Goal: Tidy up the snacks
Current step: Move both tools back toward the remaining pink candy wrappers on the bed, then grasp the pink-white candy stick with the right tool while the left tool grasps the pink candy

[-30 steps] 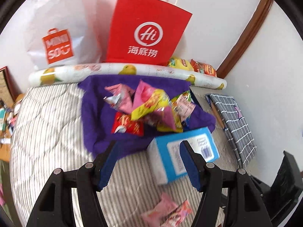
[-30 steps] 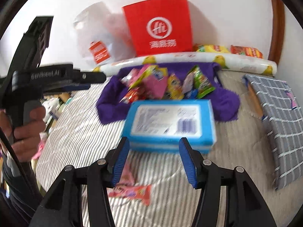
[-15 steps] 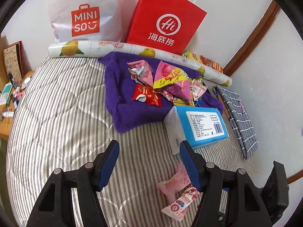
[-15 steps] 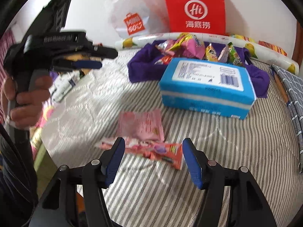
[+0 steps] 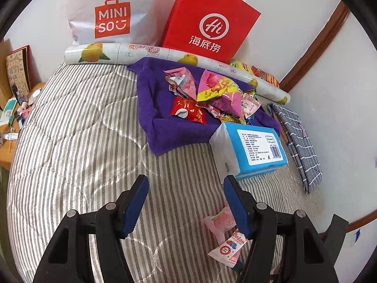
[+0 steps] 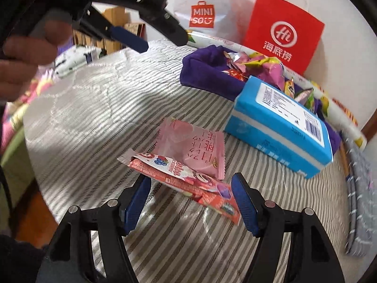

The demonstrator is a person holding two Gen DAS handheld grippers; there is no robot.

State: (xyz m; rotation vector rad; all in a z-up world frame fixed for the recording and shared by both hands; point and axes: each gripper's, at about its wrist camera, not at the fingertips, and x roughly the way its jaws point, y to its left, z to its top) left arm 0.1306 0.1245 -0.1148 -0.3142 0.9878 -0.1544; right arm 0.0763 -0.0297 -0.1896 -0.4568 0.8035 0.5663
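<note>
A pile of snack packets (image 5: 212, 96) lies on a purple cloth (image 5: 150, 108) on the striped bed; it also shows in the right wrist view (image 6: 256, 67). Two loose packets lie nearer: a pink peach packet (image 6: 193, 146) and a red-and-white strip packet (image 6: 188, 179), both also in the left wrist view (image 5: 220, 221) (image 5: 227, 247). My right gripper (image 6: 190, 188) is open, low over the strip packet, its fingers either side of it. My left gripper (image 5: 186, 188) is open and empty above the bare bedspread; it shows in the right wrist view (image 6: 132, 39).
A blue tissue pack (image 5: 254, 151) lies beside the cloth, right of the left gripper. A red paper bag (image 5: 207, 21), a white Miniso bag (image 5: 110, 16) and a fruit-print roll (image 5: 146, 52) line the wall. A grey checked pouch (image 5: 299, 141) lies at the right.
Both grippers have pulled back from the pile and tissue pack. The right one swung down and left and now hovers over the two loose packets. Both stay open.
</note>
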